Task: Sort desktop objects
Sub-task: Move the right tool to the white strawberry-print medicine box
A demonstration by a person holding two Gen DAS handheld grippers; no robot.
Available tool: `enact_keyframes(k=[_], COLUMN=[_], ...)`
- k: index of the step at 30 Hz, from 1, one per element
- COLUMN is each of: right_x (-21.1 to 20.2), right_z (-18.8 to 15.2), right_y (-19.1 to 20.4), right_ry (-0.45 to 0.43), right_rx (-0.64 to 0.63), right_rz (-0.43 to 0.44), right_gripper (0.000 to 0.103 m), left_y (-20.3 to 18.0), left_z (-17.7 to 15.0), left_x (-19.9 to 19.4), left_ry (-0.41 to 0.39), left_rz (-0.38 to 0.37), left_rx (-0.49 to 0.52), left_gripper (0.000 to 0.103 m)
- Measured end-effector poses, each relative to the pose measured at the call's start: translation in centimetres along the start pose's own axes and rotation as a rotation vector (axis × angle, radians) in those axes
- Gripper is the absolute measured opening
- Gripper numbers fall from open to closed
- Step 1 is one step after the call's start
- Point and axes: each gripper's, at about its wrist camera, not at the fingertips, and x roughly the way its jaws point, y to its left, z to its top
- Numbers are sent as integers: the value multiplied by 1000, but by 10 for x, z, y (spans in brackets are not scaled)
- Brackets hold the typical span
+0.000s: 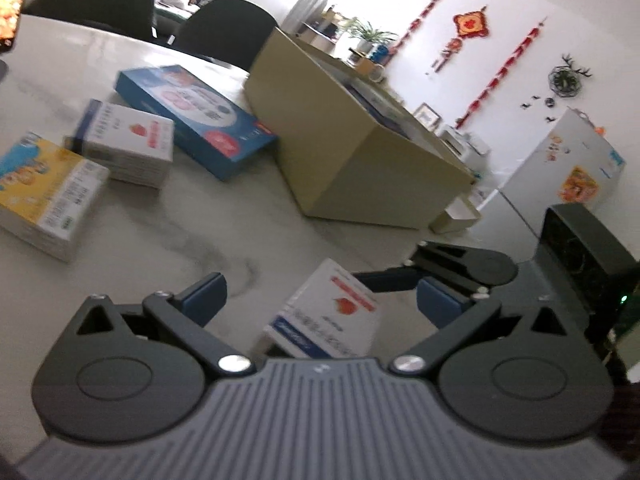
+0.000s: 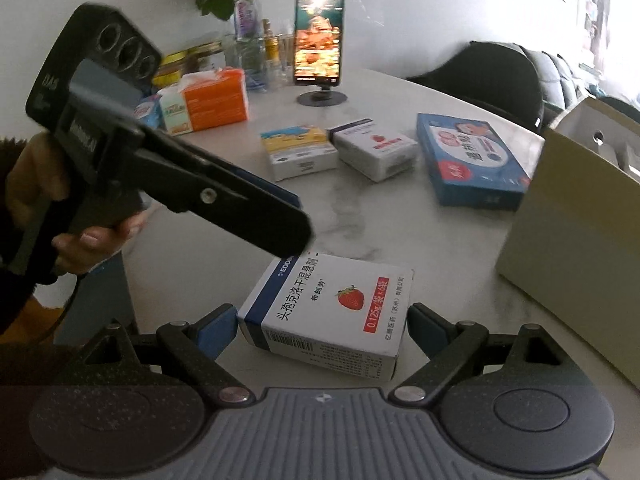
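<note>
A white strawberry medicine box (image 2: 328,308) sits low at the marble table (image 2: 400,232). My right gripper (image 2: 322,312) is shut on it, a blue pad against each side. I cannot tell whether the box rests on the table. My left gripper (image 1: 320,292) is open just behind the same box (image 1: 328,312), with gaps on both sides. A hand holds the left gripper (image 2: 296,224) above the box's far left corner. One right finger (image 1: 384,278) shows beside the box. Further off lie a yellow box (image 2: 298,148), a second strawberry box (image 2: 374,146) and a flat blue box (image 2: 472,156).
An open cardboard carton (image 2: 580,240) stands on the table at the right, with items inside (image 1: 384,108). A phone on a stand (image 2: 320,36), an orange tissue box (image 2: 212,100) and bottles line the far edge. Dark chairs (image 2: 480,76) stand behind the table.
</note>
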Motion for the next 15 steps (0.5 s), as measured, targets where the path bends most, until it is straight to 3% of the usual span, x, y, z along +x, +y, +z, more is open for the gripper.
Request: enact_keyframes(k=[8,15], right_x=[-3,-13], right_z=[-3,-9], right_y=[-5,-10], right_ry=[-8,-37], right_rx=[63,106], right_rz=[-85,-126], right_gripper=[94,97], left_y=[-4,-7], left_z=[-3,3], left_x=[9,20], left_ry=[33,46], left_rz=[-81,-106], left_rx=[-14,-8], left_gripper=[103,103])
